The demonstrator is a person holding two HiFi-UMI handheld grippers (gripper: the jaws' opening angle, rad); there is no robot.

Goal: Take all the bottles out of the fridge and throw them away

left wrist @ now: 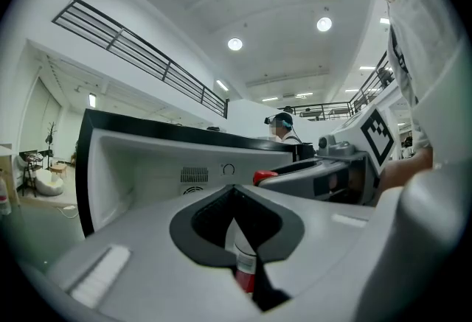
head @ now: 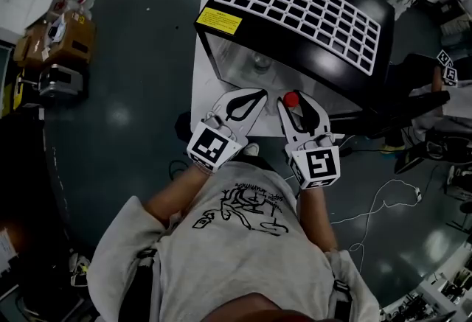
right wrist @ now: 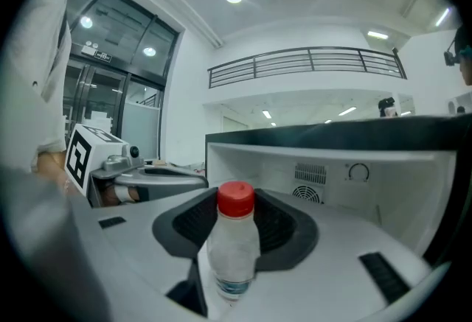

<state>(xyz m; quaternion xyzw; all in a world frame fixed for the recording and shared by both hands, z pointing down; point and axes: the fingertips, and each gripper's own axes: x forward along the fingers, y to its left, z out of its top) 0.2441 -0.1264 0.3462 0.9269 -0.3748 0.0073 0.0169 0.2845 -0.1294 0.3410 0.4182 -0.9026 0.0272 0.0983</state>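
Clear plastic bottle with red screw cap (right wrist: 234,247): upright, cap up, long axis vertical. It sits just outside the open front of the fridge, not in it. The band near its base looks bluish, print too small to read.

Right gripper (head: 295,103): jaws apart to bottle width and clamped on the lower body of the bottle. The cap shows clear above the jaws.

Left gripper (head: 254,98): jaws drawn nearly together, only a narrow slit between them. A white thing with a grey band and a red lower part (left wrist: 245,265) shows in that slit. Can't tell if the pads press on it or if it lies beyond them.

Black compact fridge with white grid pattern on top (head: 295,0): door side open towards the person, white inside.
- Back wall has a slotted vent grille (right wrist: 310,175) and a round dial (right wrist: 358,172).
- No bottle shows on the fridge floor in either gripper view.
- Head view shows a pale glint (head: 259,63) in the opening; can't tell what it is.

Writing:
- Yellow rectangular sticker (head: 219,20) on the top corner of the fridge, text illegible.
- Black-and-white square marker on each gripper's cube.

The fridge stands on a white board (head: 200,92).
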